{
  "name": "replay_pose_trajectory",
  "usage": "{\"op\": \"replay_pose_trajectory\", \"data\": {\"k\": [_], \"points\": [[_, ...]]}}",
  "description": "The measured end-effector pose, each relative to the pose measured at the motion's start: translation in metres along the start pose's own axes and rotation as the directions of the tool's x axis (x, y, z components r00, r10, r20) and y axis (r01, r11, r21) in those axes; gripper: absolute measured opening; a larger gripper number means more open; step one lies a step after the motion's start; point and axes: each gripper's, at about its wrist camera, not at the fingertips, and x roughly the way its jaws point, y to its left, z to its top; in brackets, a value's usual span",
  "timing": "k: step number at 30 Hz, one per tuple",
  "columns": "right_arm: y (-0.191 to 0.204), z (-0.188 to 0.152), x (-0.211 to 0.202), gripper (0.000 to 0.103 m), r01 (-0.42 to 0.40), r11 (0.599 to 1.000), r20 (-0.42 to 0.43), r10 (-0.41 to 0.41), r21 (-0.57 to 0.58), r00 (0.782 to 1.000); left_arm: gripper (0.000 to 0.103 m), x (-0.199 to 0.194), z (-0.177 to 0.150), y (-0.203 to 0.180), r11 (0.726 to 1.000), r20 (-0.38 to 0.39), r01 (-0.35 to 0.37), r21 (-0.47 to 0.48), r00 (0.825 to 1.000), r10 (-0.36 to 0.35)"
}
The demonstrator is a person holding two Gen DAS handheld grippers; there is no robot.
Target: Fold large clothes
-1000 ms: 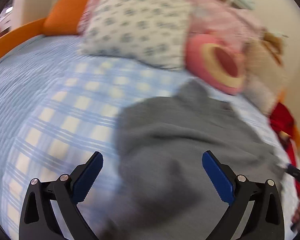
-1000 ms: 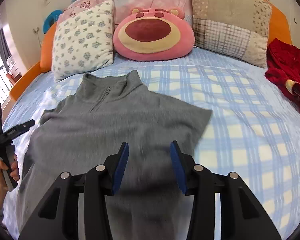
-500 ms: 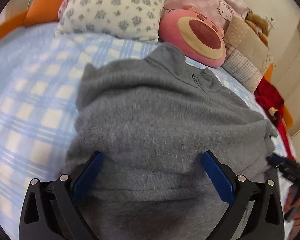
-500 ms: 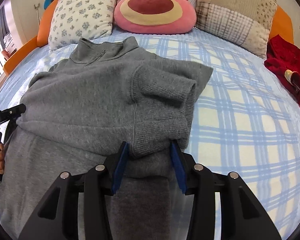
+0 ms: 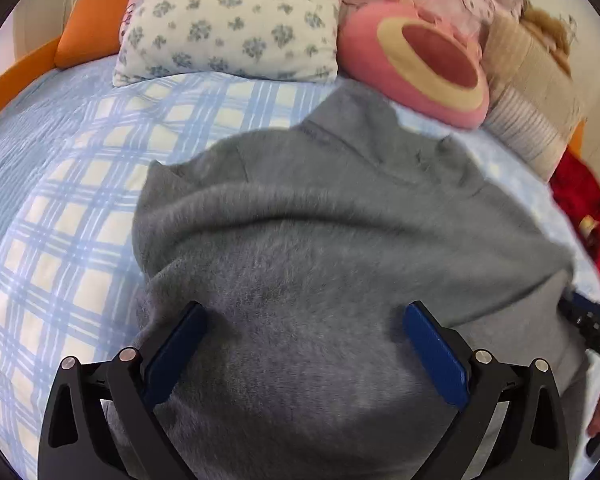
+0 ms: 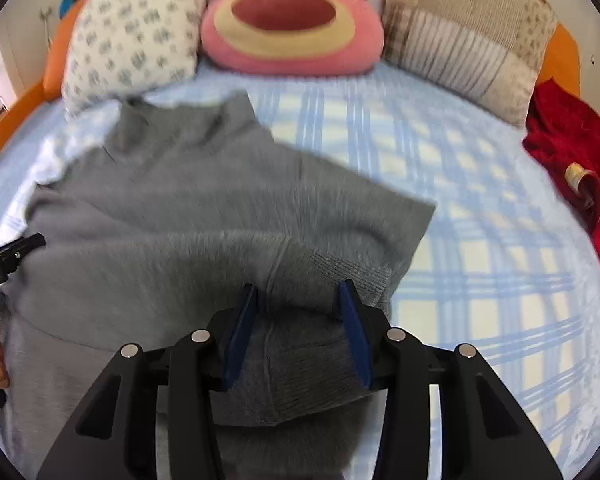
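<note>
Sweater (image 6: 204,216), grey and zip-necked, lies on the blue-check bedspread (image 6: 480,208) with its collar towards the pink bear cushion (image 6: 288,24). Nearest that camera, the right gripper (image 6: 298,312) has its jaws part-way closed with a thick fold of ribbed hem and sleeve bunched between them; the pads seem to press the cloth, as they did half a second ago. A second ago nothing sat between those jaws, and the body lay flat. Now the lower part is doubled up over the chest, its folded edge much nearer the cushion. The left gripper (image 5: 302,344) stands wide apart, cloth heaped between the pads, which do not visibly pinch it; whether it holds anything I cannot tell. Judging by this, the bottom-to-top fold is under way and wants laying down square.
</note>
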Motion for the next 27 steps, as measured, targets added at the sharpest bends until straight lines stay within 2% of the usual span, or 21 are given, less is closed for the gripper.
{"op": "replay_pose_trajectory", "data": {"k": [2, 5, 7, 9, 12, 14, 17, 21, 23, 24, 25, 27], "points": [[0.001, -0.003, 0.004, 0.044, 0.011, 1.0, 0.028, -0.011, 0.016, 1.0, 0.101, 0.002, -0.002, 0.001, 1.0, 0.013, 0.0, 0.006, 1.0, 0.0], [0.006, -0.002, 0.004, 0.044, 0.045, 0.999, 0.048, -0.045, 0.008, 0.998, 0.101, 0.007, 0.001, 0.005, 1.0, -0.021, 0.017, 0.001, 1.0, -0.017], [0.009, -0.004, -0.012, 0.044, 0.059, 0.998, 0.083, -0.057, -0.016, 0.995, 0.101, -0.002, 0.005, 0.001, 0.999, -0.033, -0.004, 0.038, 0.999, 0.005], [0.002, -0.008, -0.035, 0.044, 0.02, 1.0, 0.127, -0.023, 0.021, 0.992, 0.101, -0.026, 0.003, -0.002, 0.998, -0.001, 0.017, 0.065, 1.0, -0.017], [-0.004, -0.018, -0.072, 0.044, -0.056, 0.997, 0.175, 0.046, 0.051, 0.983, 0.101, -0.079, -0.007, 0.001, 0.995, 0.095, 0.059, 0.081, 0.993, -0.066], [-0.002, -0.026, -0.084, 0.044, -0.079, 0.996, 0.146, 0.073, 0.033, 0.987, 0.101, -0.1, -0.018, 0.006, 0.993, 0.086, 0.102, 0.065, 0.991, -0.108], [0.008, -0.051, -0.095, 0.044, -0.082, 0.997, 0.084, 0.082, -0.01, 0.993, 0.101, -0.111, -0.049, 0.013, 0.99, 0.035, 0.125, 0.068, 0.991, -0.127], [0.018, -0.094, -0.092, 0.044, -0.044, 0.997, 0.0, 0.044, -0.068, 0.999, 0.101, -0.099, -0.096, 0.017, 0.986, -0.074, 0.108, 0.125, 0.992, -0.099], [0.019, -0.112, -0.071, 0.044, -0.021, 0.997, -0.071, 0.016, -0.079, 0.997, 0.101, -0.083, -0.12, 0.02, 0.985, -0.132, 0.066, 0.162, 0.99, -0.045], [0.019, -0.119, -0.065, 0.045, -0.021, 0.996, -0.067, 0.016, -0.081, 0.998, 0.101, -0.078, -0.127, 0.024, 0.984, -0.136, 0.08, 0.157, 0.989, -0.059], [0.018, -0.123, -0.067, 0.045, -0.02, 0.997, -0.031, 0.018, -0.077, 0.999, 0.101, -0.08, -0.13, 0.031, 0.987, -0.108, 0.109, 0.119, 0.99, -0.096], [0.015, -0.129, -0.08, 0.046, -0.024, 0.999, -0.027, 0.023, -0.046, 0.999, 0.101, -0.088, -0.13, 0.038, 0.991, -0.118, 0.114, 0.069, 0.987, -0.105]]}}
